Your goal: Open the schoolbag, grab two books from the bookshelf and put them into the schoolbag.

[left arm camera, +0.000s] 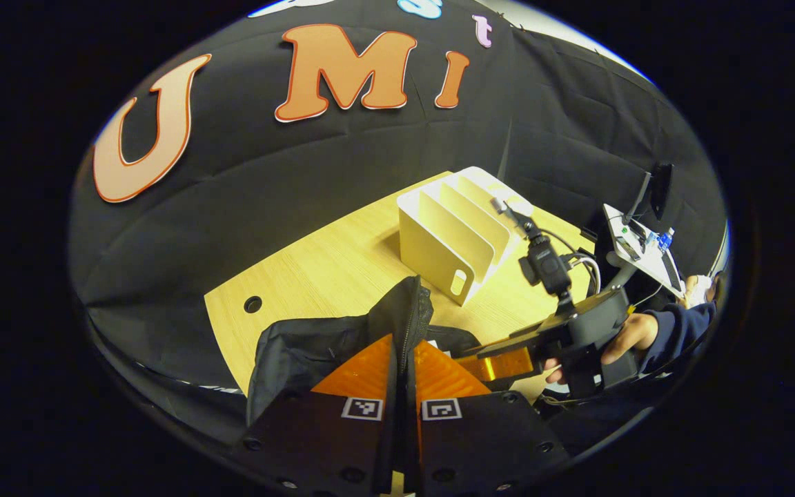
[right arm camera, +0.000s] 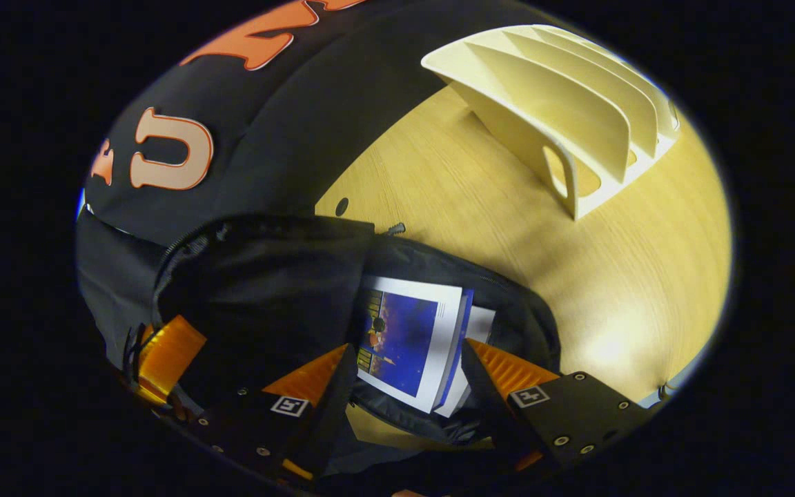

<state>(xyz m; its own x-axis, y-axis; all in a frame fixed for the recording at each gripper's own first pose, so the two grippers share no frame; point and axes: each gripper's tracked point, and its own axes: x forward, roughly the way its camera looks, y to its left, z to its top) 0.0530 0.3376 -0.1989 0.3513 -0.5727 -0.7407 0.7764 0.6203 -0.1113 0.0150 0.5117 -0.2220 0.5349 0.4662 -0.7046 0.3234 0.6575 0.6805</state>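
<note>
Schoolbag (right arm camera: 259, 290) is gaping under the right tool (right arm camera: 408, 386), fingers apart around two books (right arm camera: 411, 345) lying inside; left tool (left arm camera: 401, 359) is pinching the flap (left arm camera: 408, 310) upward.

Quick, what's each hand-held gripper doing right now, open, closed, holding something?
Left hand-held gripper: shut on the bag flap.
Right hand-held gripper: open around a book in the bag.
</note>
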